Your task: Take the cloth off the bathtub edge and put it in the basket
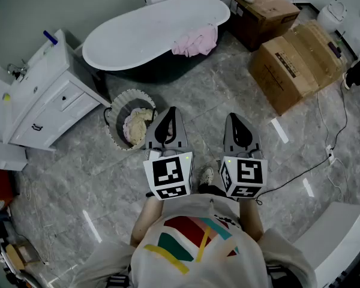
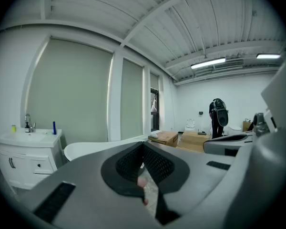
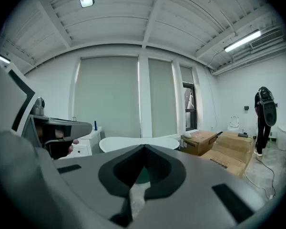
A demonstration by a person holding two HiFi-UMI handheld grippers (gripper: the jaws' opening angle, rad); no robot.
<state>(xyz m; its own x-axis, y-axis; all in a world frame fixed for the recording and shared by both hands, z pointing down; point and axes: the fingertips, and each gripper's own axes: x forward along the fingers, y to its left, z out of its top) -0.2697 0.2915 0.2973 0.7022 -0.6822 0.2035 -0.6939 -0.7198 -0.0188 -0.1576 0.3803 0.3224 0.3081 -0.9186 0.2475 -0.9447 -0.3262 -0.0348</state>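
A pink cloth [image 1: 195, 41] hangs over the near edge of the white bathtub [image 1: 138, 32] at the back of the room. The round wire basket [image 1: 117, 110] stands on the floor in front of the tub, with a cream cloth [image 1: 137, 123] in it. My left gripper [image 1: 171, 110] hovers just right of the basket, shut and empty. My right gripper [image 1: 233, 118] hangs beside it, also shut on nothing. Both point toward the tub and are well short of the pink cloth. In the left gripper view the tub [image 2: 93, 148] shows beyond the shut jaws; in the right gripper view the tub [image 3: 138, 142] does too.
A white vanity [image 1: 39, 95] stands left of the tub. Cardboard boxes [image 1: 297, 62] sit at the right, with cables [image 1: 333, 143] across the grey marble floor. A white fixture [image 1: 333, 236] is at the lower right. A person [image 3: 264, 118] stands far off.
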